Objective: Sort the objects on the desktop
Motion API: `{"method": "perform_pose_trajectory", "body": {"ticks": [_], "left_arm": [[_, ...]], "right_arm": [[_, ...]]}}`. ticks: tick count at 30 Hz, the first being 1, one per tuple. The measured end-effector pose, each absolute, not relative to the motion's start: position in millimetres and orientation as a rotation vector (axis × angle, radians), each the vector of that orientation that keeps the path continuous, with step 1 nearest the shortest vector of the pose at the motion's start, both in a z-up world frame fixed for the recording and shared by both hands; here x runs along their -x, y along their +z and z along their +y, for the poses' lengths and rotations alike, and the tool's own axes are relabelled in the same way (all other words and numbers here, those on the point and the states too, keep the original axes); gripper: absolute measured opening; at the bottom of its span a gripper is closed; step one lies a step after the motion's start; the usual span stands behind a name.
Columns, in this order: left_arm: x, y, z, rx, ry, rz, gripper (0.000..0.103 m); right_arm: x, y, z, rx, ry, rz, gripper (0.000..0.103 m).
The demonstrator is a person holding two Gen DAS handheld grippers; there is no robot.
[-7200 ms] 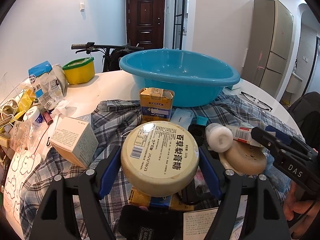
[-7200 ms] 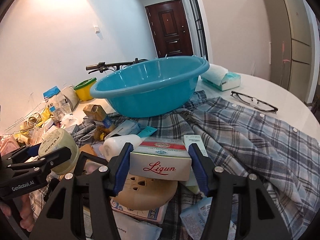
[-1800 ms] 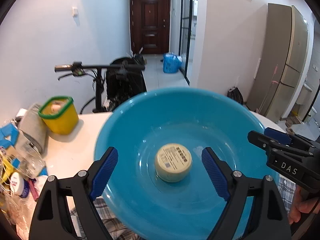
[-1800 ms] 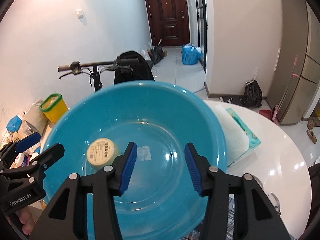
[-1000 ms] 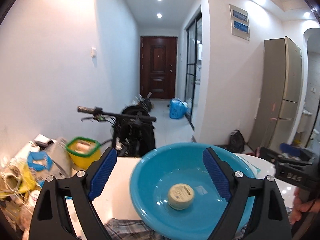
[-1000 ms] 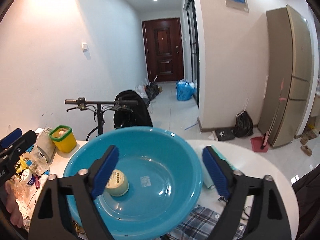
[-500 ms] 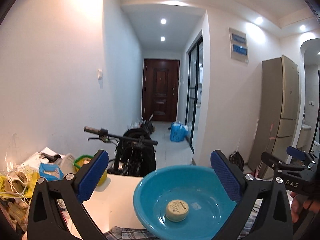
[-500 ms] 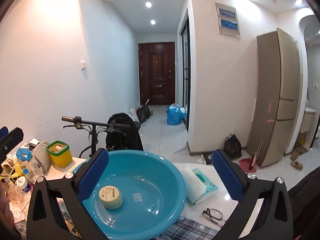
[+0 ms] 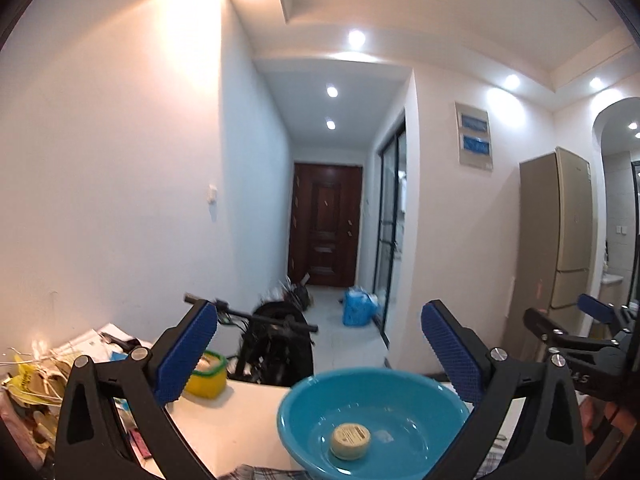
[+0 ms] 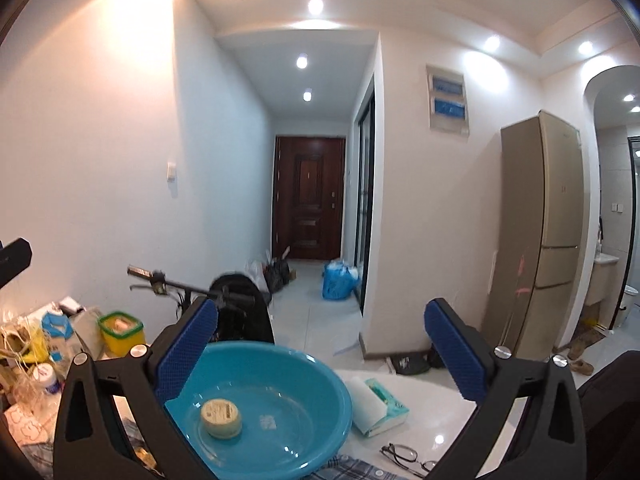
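Both the left gripper and the right gripper hold their jaws wide apart and empty. Beyond them on the bench, the blue basin contains one round tin (sorted); clutter and glasses remain outside it.
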State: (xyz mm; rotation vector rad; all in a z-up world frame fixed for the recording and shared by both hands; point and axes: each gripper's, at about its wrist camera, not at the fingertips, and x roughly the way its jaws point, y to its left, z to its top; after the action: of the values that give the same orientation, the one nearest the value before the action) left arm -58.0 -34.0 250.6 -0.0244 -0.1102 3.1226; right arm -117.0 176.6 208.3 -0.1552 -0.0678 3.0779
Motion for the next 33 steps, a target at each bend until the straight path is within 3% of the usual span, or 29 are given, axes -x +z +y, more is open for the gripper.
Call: {"method": "perform_pose_trajectory", "body": {"ticks": [7,11,18,33], "left_arm": [[10.2,263.1,-41.6,-0.121,3.1,-0.226,0.103],[-28.9,272.0,-39.5,-0.23,3.089,-0.184,0.103],[-53.2,289.6,-34.2,-0.186,3.039,-0.145,0.103],[-108.7,232.1,-18.0,-0.037,3.01,-0.065,0.103]], "right_arm": [[69.8,225.5,171.2,0.026,3.141,-0.061,0.103],[38.3,232.7,163.4,-0.077,3.111,-0.088,0.103],[11.1,236.9,154.6,-0.064,3.121,-0.128,0.103],[-59.2,189.4,188.8,-0.049,3.136,0.092,0.103]]}}
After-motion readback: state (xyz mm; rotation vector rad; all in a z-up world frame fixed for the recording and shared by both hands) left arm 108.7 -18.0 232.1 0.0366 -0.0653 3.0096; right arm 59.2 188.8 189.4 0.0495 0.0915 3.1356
